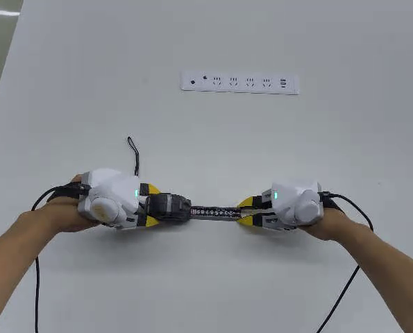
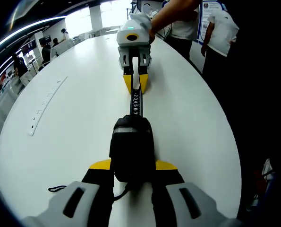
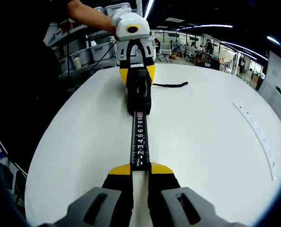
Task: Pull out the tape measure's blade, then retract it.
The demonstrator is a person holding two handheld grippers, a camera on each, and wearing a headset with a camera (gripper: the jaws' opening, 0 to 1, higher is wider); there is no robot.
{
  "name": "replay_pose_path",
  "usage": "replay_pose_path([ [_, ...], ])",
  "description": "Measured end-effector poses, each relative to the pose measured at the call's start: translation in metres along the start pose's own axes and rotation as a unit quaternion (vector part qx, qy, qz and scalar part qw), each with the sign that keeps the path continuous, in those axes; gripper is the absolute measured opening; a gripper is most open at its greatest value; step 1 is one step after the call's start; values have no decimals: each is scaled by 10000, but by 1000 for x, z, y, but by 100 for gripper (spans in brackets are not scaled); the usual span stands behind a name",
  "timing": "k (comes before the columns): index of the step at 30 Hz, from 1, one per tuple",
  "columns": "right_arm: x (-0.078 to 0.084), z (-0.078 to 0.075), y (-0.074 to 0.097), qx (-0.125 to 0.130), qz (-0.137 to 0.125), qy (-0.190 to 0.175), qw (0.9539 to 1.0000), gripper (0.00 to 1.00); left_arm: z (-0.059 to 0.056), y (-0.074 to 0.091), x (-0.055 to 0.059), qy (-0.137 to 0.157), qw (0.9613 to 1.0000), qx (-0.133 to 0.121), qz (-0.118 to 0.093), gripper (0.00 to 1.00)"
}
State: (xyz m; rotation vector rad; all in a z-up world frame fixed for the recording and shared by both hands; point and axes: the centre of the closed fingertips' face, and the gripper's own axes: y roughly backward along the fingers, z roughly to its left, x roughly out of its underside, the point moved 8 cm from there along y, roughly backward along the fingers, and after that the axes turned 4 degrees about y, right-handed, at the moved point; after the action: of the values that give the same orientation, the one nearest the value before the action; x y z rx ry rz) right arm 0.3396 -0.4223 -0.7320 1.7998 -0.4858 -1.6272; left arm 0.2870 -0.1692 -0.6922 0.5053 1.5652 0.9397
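A dark grey tape measure case [image 1: 170,207] lies on the white table, gripped by my left gripper [image 1: 149,205], which is shut on it [image 2: 132,146]. A short black blade with white numerals [image 1: 213,212] runs from the case to my right gripper [image 1: 246,211], which is shut on the blade's end [image 3: 140,163]. The right gripper view looks along the blade [image 3: 140,137] to the case [image 3: 139,92] and the left gripper [image 3: 136,73]. In the left gripper view, the blade [image 2: 135,104] reaches the right gripper [image 2: 136,85]. The case's black wrist strap [image 1: 132,154] trails behind.
A white power strip [image 1: 239,82] lies flat farther back on the table [image 1: 331,139]. Black cables [image 1: 345,291] run from both grippers toward the near edge. People stand beyond the table's far end in the left gripper view [image 2: 216,33].
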Motion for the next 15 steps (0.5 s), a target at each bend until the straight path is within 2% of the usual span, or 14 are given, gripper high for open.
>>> replay_pose_path([
  [15,13,2,16,36,97,-14,9999,7,0,0,-1,-5,10000,-13,9,26],
])
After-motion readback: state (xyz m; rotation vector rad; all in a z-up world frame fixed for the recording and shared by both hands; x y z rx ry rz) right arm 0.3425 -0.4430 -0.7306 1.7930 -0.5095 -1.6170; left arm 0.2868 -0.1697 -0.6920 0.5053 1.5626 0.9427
